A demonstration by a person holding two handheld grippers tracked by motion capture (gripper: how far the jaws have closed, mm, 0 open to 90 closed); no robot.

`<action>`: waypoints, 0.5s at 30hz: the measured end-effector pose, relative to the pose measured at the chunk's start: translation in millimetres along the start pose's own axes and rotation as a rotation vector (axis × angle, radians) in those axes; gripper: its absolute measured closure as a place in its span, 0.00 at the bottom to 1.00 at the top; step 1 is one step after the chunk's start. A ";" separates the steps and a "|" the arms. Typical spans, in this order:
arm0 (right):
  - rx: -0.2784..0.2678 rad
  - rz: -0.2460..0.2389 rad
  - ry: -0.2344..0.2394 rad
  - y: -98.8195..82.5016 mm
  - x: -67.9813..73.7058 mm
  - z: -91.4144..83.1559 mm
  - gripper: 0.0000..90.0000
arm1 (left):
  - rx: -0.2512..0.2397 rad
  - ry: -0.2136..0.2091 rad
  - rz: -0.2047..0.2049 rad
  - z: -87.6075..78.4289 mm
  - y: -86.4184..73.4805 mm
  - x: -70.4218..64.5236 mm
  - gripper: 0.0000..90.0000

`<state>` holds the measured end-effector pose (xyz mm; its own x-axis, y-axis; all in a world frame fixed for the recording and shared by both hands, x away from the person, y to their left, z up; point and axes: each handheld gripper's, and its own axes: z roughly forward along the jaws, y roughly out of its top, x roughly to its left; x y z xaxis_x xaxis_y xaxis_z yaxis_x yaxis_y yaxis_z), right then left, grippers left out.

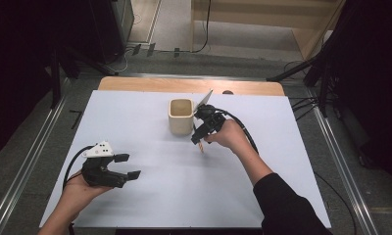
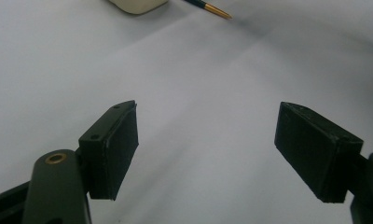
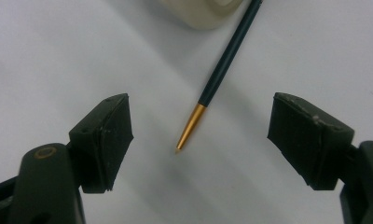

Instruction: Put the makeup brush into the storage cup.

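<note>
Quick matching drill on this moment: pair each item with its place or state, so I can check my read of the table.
Items:
1. cream square cup
2. dark green pen with gold tip
3. left hand-held gripper
4. right hand-held gripper

Descriptions:
A. open, over bare white table, away from the other things
B. lying flat beside the cup
C. open, jaws either side of the gold tip
D. upright near the table's far edge

Pairs: 1-D, 2-B, 3-A, 4-C

The left gripper point(image 2: 206, 142) hung over a white table point(image 2: 198, 70), its black jaws spread wide with nothing between them. Beyond lay a cream container point(image 2: 138, 4) (mostly cropped) and a gold-tipped dark pen point(image 2: 211, 8).
</note>
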<state>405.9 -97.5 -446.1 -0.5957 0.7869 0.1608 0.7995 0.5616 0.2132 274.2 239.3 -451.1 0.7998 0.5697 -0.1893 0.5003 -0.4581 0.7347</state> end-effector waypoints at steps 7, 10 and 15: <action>0.023 0.017 0.004 1.0 2.8 8.8 0.29 | -0.003 0.001 -0.003 -0.4 -0.1 0.4 0.25; 0.017 0.018 0.006 -0.3 2.5 12.1 0.31 | -0.002 0.000 -0.003 -0.5 -0.1 0.4 0.25; 0.029 0.094 0.008 -4.1 1.0 18.6 0.34 | 0.002 0.001 -0.004 0.0 -0.1 0.2 0.25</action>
<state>403.5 -94.3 -464.7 -0.5183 0.8347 0.1863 0.8538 0.4926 0.1684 274.3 239.4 -451.3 0.7977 0.5718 -0.1917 0.5038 -0.4571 0.7330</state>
